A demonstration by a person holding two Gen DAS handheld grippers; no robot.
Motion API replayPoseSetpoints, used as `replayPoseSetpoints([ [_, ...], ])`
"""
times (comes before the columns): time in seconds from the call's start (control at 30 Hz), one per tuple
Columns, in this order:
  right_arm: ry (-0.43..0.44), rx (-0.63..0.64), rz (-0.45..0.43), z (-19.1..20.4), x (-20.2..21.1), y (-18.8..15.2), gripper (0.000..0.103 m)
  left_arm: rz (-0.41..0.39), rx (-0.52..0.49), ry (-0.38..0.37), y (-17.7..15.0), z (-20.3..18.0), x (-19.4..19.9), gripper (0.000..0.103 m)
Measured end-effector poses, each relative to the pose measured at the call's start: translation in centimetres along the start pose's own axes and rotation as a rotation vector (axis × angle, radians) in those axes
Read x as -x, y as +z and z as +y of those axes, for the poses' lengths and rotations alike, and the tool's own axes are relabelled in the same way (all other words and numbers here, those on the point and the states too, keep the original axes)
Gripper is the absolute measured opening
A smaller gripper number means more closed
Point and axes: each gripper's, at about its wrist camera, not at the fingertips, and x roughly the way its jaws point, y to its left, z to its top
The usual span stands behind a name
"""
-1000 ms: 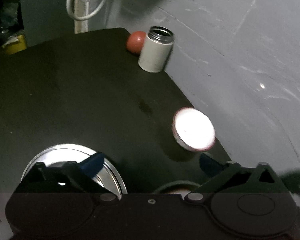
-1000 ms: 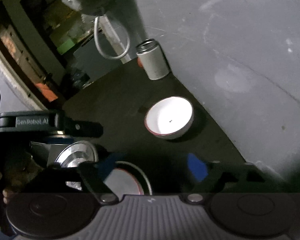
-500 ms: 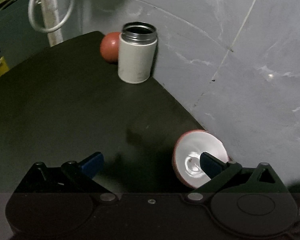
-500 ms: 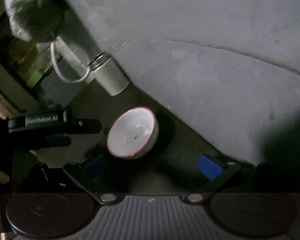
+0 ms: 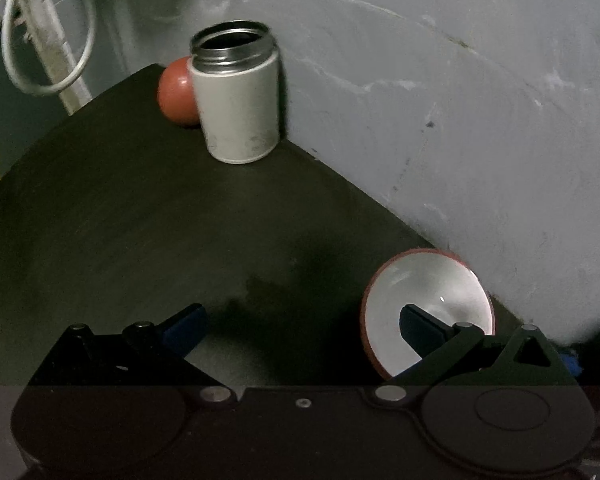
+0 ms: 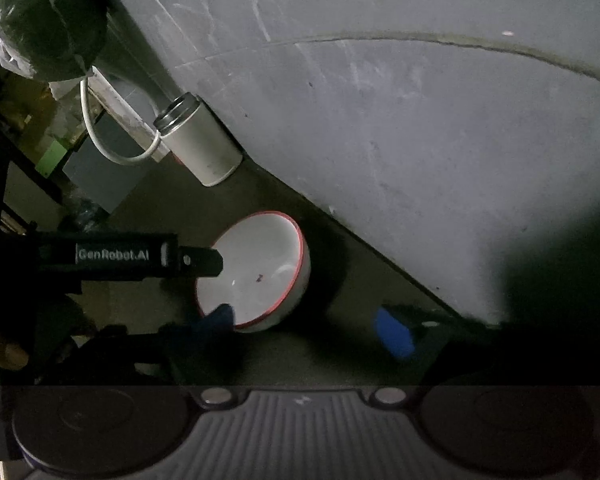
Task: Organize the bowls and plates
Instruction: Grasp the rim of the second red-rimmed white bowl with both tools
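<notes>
Our left gripper (image 5: 302, 322) had its fingers (image 5: 422, 330) spread wide and holding nothing, the right-hand one reaching over the rim into the white inside of the bowl (image 5: 426, 304) while the other hung over bare dark surface (image 5: 140, 216). Seen from the right wrist, that same gripper came in from the left as a black bar with its tip over the bowl's near rim. Our right gripper (image 6: 308, 328) was likewise parted and empty, one blue pad in shadow at the bowl's lower edge and the other well clear toward the wall (image 6: 420, 120). The bowl (image 6: 260, 268), white with a red rim, sat on the surface close to the wall, near the surface's edge. In the right wrist view its mouth opened upward; in the left wrist view the mouth appeared tipped toward the camera, so we could not tell whether it sat level. Being round, it had no long axis to speak of. Farther back, a white canister (image 5: 238, 100) with an open metal mouth stood upright against the wall, a red ball (image 5: 176, 90) just behind it. A white cable (image 5: 46, 60) looped beyond the surface's far corner.
</notes>
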Motion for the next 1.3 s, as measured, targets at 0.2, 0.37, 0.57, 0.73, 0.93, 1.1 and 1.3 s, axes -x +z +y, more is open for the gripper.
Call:
replayPoseSetpoints([
  [0.2,0.008,-0.013,0.001,-0.1,-0.5,0.3,0.076,0.000,-0.090,0.009,0.0,-1.6,-0.4,0.102],
  [0.37,0.005,-0.008,0.004,0.1,-0.9,0.6,0.066,0.005,-0.096,0.014,-0.1,-1.9,-0.7,0.098],
  [0.57,0.015,-0.013,0.010,0.3,-1.2,0.7,0.051,0.024,-0.068,0.018,0.0,-1.8,-1.1,0.082],
  [0.73,0.034,-0.007,0.024,0.6,-1.6,0.9,0.042,0.071,-0.023,-0.004,0.0,-1.5,-1.7,0.062],
  [0.93,0.039,-0.007,0.029,0.8,-1.8,1.0,0.034,0.070,-0.008,-0.042,0.1,-1.5,-1.7,0.044],
  [1.1,0.043,-0.012,0.022,0.7,-1.8,0.8,0.031,0.066,0.018,-0.098,-0.1,-1.7,-1.5,0.019],
  [1.3,0.040,-0.012,0.017,0.5,-1.7,0.8,0.025,0.052,0.034,-0.115,-0.8,-1.5,-1.2,0.013],
])
